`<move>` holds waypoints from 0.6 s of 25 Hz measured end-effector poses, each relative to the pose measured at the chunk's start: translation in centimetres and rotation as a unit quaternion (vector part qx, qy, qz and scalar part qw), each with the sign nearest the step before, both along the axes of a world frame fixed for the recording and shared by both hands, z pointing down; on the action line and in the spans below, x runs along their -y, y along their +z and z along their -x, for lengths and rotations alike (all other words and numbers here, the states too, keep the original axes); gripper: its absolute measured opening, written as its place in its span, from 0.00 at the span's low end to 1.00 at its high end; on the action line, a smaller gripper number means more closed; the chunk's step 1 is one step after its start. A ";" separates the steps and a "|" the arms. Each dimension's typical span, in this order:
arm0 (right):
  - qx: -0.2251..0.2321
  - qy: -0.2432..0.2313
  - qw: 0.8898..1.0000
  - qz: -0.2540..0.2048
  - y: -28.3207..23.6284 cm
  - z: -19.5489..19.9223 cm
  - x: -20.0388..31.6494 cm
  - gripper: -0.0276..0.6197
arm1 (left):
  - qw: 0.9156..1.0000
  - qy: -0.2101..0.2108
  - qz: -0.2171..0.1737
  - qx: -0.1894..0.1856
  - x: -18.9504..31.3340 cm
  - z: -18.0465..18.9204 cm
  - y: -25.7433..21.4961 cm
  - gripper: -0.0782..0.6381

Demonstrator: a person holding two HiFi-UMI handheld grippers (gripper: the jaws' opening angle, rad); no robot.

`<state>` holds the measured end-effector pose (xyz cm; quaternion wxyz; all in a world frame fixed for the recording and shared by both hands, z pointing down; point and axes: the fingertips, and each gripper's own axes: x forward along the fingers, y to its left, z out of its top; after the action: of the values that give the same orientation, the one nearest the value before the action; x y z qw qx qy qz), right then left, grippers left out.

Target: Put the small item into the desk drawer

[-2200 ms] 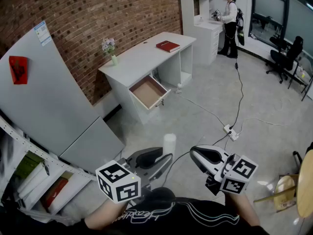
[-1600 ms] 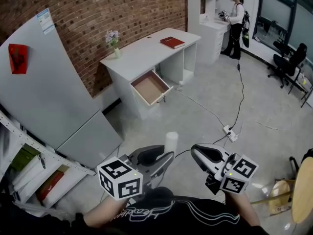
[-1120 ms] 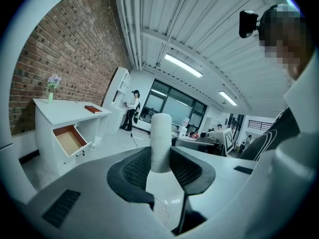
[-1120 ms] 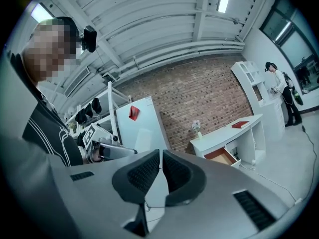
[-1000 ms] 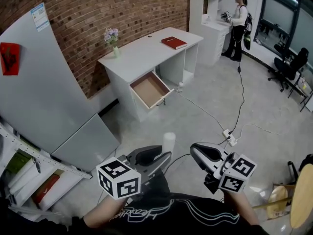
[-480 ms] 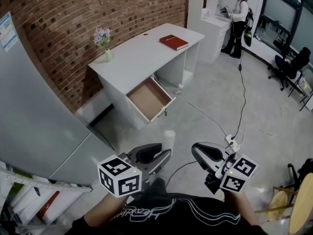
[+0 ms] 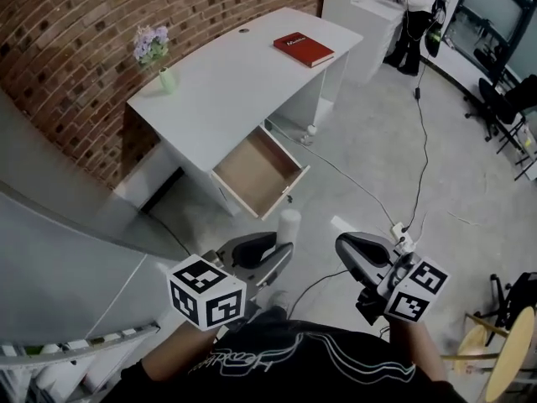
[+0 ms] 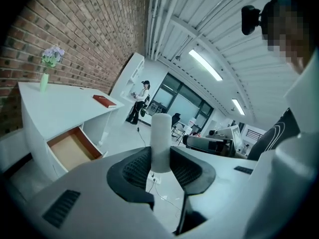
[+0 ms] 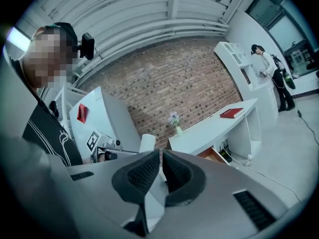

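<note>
One small item to watch: white cylinder [image 8: 160, 133], standing upright in the left gripper [image 7: 281, 252], jaws part-closed and pressed on its lower end. Not in the drawer yet, carried in the air well short of it. Right gripper [image 9: 161, 169] alongside, jaws narrow, all but touching, nothing held.

Ahead and below, drawer [image 7: 254, 173] pulled out of the white desk, wooden bottom bare. On the tabletop [image 7: 226, 82] above, red book [image 7: 303, 49] toward the far end, little vase of flowers [image 7: 156, 50] near the brick wall [image 7: 101, 23]. Cable and power strip [image 7: 401, 227] on the floor off to the right.

Closing in fast now: desk far bigger in the head view than a second ago, drawer almost straight beyond the cylinder's tip, same grip all the way. Good sign for the task, approach nearly done by the look of it. Probably left to do: reach over the drawer's front edge, lower, let go. Worth minding the tall thin shape, likely to topple or roll once released.
</note>
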<state>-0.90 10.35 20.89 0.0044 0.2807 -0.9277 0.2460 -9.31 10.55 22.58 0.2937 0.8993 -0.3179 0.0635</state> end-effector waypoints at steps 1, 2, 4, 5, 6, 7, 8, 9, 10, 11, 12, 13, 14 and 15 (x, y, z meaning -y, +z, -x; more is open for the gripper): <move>-0.002 0.003 1.000 0.006 0.6 0.1 1.1 0.12 | 1.000 0.002 0.001 0.005 1.3 0.3 0.6 0.30; -0.003 0.007 1.000 0.014 1.3 0.2 2.0 0.12 | 1.000 0.003 0.003 0.011 2.4 0.4 1.3 0.30; -0.002 0.014 0.999 0.029 2.7 0.2 3.5 0.12 | 1.000 0.005 0.010 0.022 4.2 0.7 2.6 0.30; 0.001 0.017 0.999 0.036 3.4 0.2 4.1 0.12 | 1.000 0.004 0.012 0.027 5.0 0.8 3.2 0.30; 0.004 0.020 0.999 0.042 4.0 0.2 4.7 0.12 | 0.999 0.003 0.014 0.033 5.9 1.0 3.8 0.30; 0.006 0.022 0.999 0.046 4.6 0.3 5.3 0.12 | 0.999 0.002 0.015 0.039 6.7 1.2 4.4 0.30; 0.009 0.023 0.998 0.049 5.2 0.4 6.0 0.12 | 0.999 0.000 0.016 0.045 7.5 1.3 5.0 0.30; 0.011 0.025 0.998 0.053 5.7 0.5 6.6 0.12 | 0.999 -0.002 0.019 0.050 8.3 1.5 5.6 0.30; 0.014 0.026 0.998 0.057 6.2 0.5 7.2 0.12 | 0.998 -0.005 0.022 0.053 9.0 1.6 6.3 0.30; 0.016 0.028 0.998 0.060 6.6 0.5 7.8 0.12 | 0.998 -0.008 0.027 0.056 9.7 1.7 6.9 0.30; 0.018 0.031 0.997 0.063 6.9 0.4 8.4 0.12 | 0.998 -0.011 0.033 0.058 10.4 1.6 7.6 0.30; 0.021 0.033 0.997 0.065 7.3 0.2 9.0 0.12 | 0.997 -0.013 0.039 0.062 11.1 1.5 8.2 0.30; 0.022 0.035 0.997 0.068 7.6 0.0 9.6 0.12 | 0.997 -0.014 0.044 0.067 11.7 1.3 8.9 0.30; 0.024 0.036 0.997 0.071 8.0 -0.2 10.3 0.12 | 0.996 -0.013 0.048 0.073 12.3 1.0 9.5 0.30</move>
<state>-0.71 0.07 28.88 -0.0065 0.3070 -0.8969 0.3183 -10.32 -1.78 32.09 0.3133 0.8729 -0.3468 0.1399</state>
